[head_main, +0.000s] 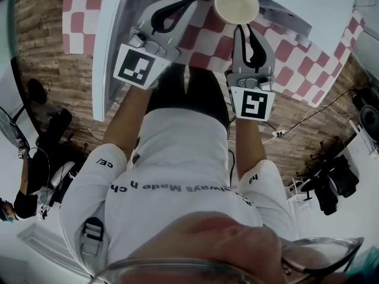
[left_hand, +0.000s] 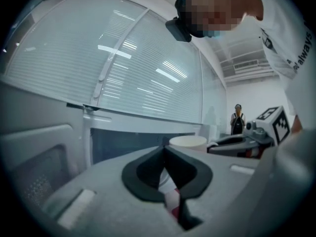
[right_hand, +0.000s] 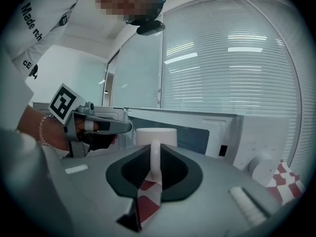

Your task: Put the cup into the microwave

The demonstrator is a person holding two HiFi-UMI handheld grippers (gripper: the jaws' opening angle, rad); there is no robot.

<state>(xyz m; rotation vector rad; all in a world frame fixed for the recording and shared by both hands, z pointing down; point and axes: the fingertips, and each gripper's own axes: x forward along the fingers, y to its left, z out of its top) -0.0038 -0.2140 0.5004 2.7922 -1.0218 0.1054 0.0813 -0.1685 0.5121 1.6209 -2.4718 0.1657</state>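
Observation:
A white cup (head_main: 236, 3) hangs in front of the white microwave (right_hand: 232, 132). My right gripper (head_main: 241, 29) is shut on its handle, and the cup (right_hand: 156, 136) stands upright just past the jaw tips. The microwave door (head_main: 109, 46) appears swung open to the left, with the dark cavity (left_hand: 138, 142) behind it. My left gripper (head_main: 190, 1) is shut and holds nothing, its tip close to the left of the cup (left_hand: 187, 142). From the right gripper view, the left gripper (right_hand: 121, 127) points in at the cavity's left side.
A red-and-white checkered cloth (head_main: 207, 40) covers the table under the microwave. The control panel with a round knob (right_hand: 261, 168) sits right of the cavity. Cables and dark gear (head_main: 331, 182) lie on the floor. A person (left_hand: 238, 118) stands far off.

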